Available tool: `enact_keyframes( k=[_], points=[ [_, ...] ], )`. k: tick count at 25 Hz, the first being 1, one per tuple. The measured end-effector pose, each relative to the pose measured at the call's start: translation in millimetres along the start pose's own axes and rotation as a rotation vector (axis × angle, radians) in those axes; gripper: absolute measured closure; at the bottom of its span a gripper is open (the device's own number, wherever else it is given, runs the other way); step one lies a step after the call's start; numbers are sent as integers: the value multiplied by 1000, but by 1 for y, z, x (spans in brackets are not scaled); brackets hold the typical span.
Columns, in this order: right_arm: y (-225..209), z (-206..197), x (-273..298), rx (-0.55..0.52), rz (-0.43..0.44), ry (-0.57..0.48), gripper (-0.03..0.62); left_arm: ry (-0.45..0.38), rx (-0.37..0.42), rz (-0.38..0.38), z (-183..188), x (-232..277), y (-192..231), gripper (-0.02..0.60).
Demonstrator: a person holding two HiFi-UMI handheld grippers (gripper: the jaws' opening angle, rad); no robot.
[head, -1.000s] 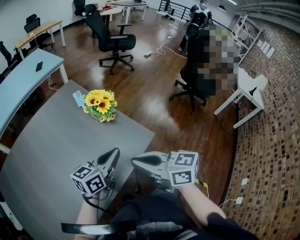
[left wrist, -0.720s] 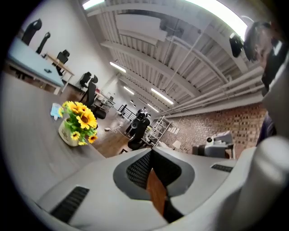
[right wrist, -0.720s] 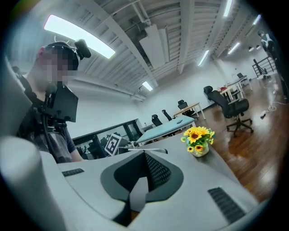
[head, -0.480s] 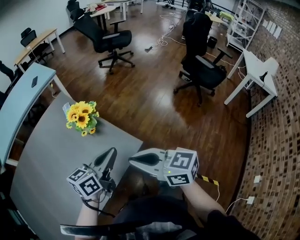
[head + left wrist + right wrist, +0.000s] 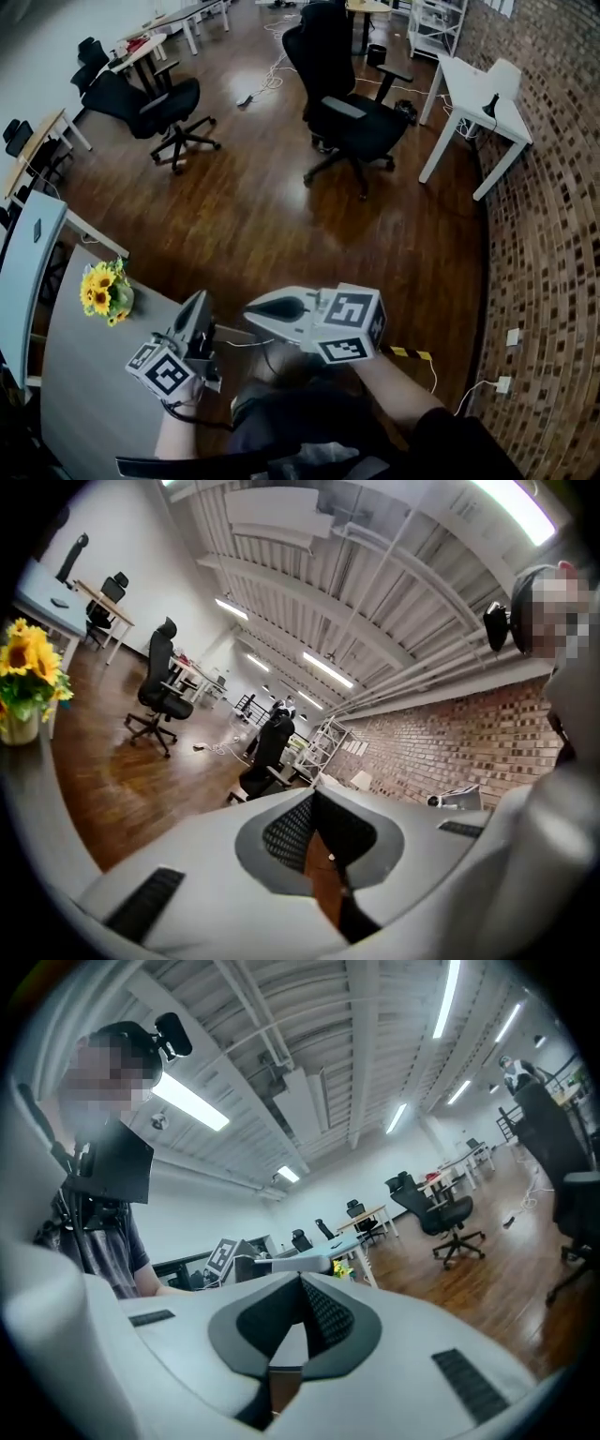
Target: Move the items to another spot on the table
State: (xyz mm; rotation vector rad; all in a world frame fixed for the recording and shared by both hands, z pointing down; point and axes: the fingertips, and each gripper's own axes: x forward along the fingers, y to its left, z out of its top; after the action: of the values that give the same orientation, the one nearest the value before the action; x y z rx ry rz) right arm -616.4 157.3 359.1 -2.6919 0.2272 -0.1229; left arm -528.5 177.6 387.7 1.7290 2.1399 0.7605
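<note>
Head view: the sunflowers (image 5: 105,291) stand near the far edge of the grey table (image 5: 84,403), at its left; the left gripper (image 5: 200,298) is to the right of the flowers, off the table's edge and well apart from them, jaws clenched on nothing; the right gripper (image 5: 251,307) is further right again, tips pointing back toward the flowers, clamped shut and empty. Beyond the flowers lies wooden floor (image 5: 234,206); a black office chair (image 5: 352,117) stands far right of them, a second chair (image 5: 150,103) behind them, a white desk (image 5: 478,103) past the first chair against the brick wall (image 5: 553,234). The only print is black-and-white square patterns on each marker cube (image 5: 352,323); no lettering reads.

Left gripper view: the closed jaws of the left gripper (image 5: 312,797) hold nothing; the sunflowers (image 5: 28,672), in a pale pot (image 5: 19,726), sit far left on the table edge; a black chair (image 5: 159,686) and brick wall (image 5: 450,752) lie right of them.

Right gripper view: the right gripper (image 5: 301,1282) is pressed together, empty; just above it the left gripper's marker cube (image 5: 223,1255) shows; black chairs (image 5: 450,1208) stand to the right.
</note>
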Motion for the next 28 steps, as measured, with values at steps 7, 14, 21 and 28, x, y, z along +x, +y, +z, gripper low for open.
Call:
enact_keyframes(
  k=[7, 14, 21, 28],
  points=[
    [-35, 16, -71, 10, -103, -71, 615, 46, 37, -73, -10, 63, -40, 565],
    [-71, 28, -91, 18, -155, -94, 615, 83, 98, -122, -10, 115, -44, 563],
    [-136, 53, -68, 0, -146, -9, 615, 43, 68, -136, 11, 180, -9, 564],
    [-203, 77, 16, 16, -86, 67, 615, 47, 23, -149, 48, 225, 56, 565]
  ],
)
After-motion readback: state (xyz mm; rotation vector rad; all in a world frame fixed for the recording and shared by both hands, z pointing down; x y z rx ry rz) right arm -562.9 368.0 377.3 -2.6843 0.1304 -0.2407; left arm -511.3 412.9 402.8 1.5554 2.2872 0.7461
